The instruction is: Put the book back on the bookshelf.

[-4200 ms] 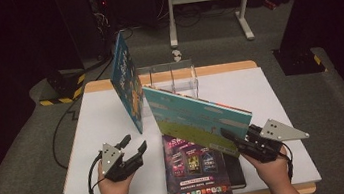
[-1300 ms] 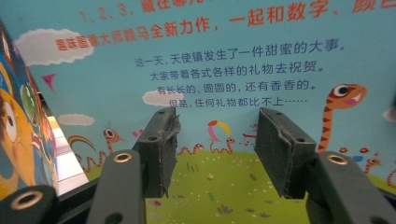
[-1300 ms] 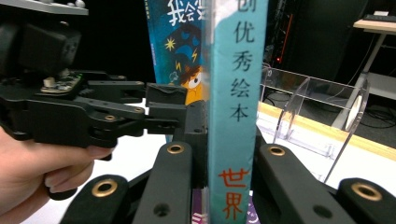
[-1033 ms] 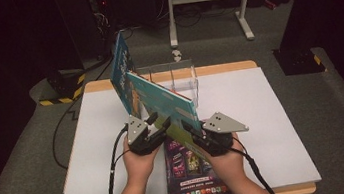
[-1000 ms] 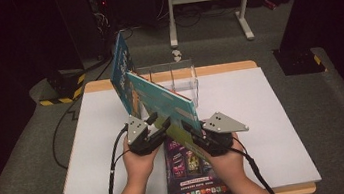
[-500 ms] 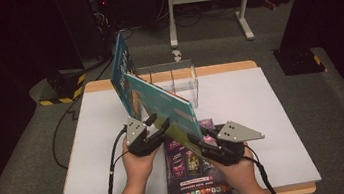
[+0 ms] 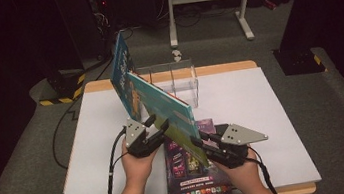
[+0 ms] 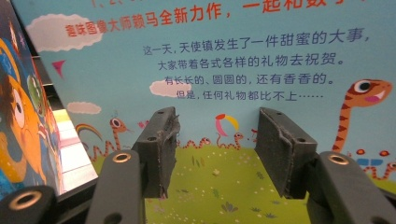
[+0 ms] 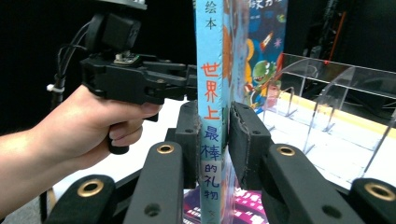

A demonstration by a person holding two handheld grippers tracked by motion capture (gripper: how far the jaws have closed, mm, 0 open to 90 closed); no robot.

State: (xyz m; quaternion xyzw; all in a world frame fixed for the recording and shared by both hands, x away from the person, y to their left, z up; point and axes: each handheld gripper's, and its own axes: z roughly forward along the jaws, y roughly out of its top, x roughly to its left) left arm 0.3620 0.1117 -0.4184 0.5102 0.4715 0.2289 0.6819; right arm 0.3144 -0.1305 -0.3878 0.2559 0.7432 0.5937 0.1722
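Gripping the spine of a thin turquoise picture book (image 7: 161, 106) held upright above the table's near edge, the right gripper (image 9: 215, 135) is risking a slip, while the open-jawed left gripper (image 7: 156, 128) is steadying its cover.

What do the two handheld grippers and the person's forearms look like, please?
Both grippers are black with pistol-style handles, brass-coloured rivets and ridged dark pads. The right gripper carries a grey three-cornered plate; the left gripper trails a black cable. The forearms are bare, with no sleeves.
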